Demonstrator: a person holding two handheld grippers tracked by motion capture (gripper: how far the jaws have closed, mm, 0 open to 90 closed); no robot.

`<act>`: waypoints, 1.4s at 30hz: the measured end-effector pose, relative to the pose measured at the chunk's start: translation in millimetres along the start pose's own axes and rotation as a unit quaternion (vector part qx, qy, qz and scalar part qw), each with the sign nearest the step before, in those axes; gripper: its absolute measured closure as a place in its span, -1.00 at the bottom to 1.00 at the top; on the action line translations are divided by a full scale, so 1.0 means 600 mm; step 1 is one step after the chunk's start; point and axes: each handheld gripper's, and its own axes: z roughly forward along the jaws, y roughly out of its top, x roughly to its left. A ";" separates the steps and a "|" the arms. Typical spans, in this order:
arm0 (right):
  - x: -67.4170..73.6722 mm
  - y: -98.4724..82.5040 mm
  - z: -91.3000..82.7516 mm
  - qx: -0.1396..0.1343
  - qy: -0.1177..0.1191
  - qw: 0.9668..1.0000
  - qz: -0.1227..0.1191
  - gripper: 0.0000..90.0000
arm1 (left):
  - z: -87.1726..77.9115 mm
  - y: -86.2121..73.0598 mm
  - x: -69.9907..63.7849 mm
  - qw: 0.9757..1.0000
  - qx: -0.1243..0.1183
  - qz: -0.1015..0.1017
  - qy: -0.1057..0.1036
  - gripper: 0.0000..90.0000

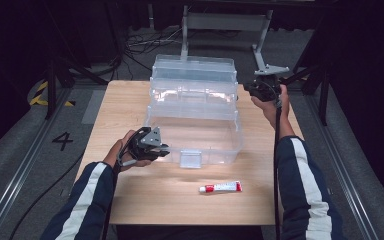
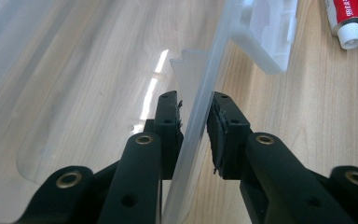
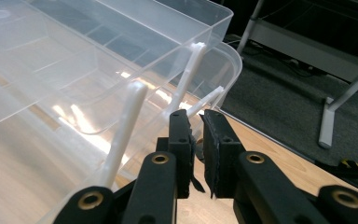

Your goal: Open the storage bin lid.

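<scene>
A clear plastic tool box (image 1: 195, 75) stands open on the wooden table (image 1: 130, 105), its tiered trays stepped back. My left gripper (image 1: 167, 149) is at the box's near left corner. In the left gripper view, my left gripper (image 2: 196, 105) is shut on the thin front wall (image 2: 200, 93), one pad inside and one outside. My right gripper (image 1: 247, 89) is held at the box's far right side. In the right gripper view, my right gripper (image 3: 193, 116) is shut with nothing seen between its pads, and a white hinge arm (image 3: 186, 79) of the trays rises just beyond the tips.
A red and white tube (image 1: 221, 187) lies on the table in front of the box, with its white cap (image 2: 352, 37) in the left gripper view. The box's front latch (image 1: 190, 159) hangs down. A metal stand (image 1: 260, 45) and cables sit behind the table.
</scene>
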 end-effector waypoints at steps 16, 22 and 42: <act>0.027 -0.049 -0.073 0.001 0.020 0.999 -0.032 0.81 | 0.000 0.001 -0.001 1.000 0.004 0.000 0.002 0.66; 0.034 -0.075 -0.093 0.003 0.033 0.999 -0.039 0.80 | 0.000 0.001 0.000 1.000 0.004 0.000 0.000 0.66; 0.077 -0.165 -0.136 0.044 0.104 0.990 -0.080 0.82 | 0.002 0.004 -0.006 1.000 0.006 0.007 0.008 0.65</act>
